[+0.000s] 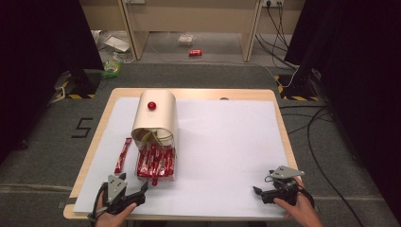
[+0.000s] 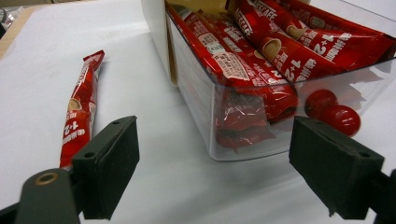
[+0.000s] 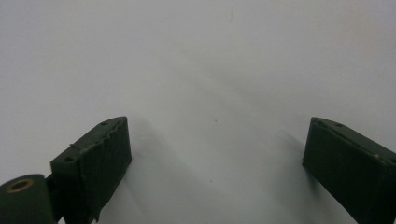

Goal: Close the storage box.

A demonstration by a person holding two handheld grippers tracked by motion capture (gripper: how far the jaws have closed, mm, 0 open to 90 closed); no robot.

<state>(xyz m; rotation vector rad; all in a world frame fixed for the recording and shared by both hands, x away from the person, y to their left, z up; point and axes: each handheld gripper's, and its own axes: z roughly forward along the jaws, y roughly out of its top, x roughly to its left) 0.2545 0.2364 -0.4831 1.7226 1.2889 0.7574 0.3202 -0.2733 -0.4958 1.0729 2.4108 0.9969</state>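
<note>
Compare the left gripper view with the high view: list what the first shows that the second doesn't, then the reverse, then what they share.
Left gripper view alone: the print on the red sachets, "1+2" and part of a brand name, and the left gripper from close, jaws wide apart with nothing between them.

High view alone: the beige box's rounded top with a red knob, the right gripper near the table's right edge, the floor beyond.

Both: the clear drawer full of sachets, its red handle, and the loose sachet lying beside it on white paper.

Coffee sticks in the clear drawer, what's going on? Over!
Left hand-held gripper open, facing clear drawer of coffee sticks. Right hand-held gripper open over white sheet. One loose stick beside the drawer. Nothing blocking.
</note>
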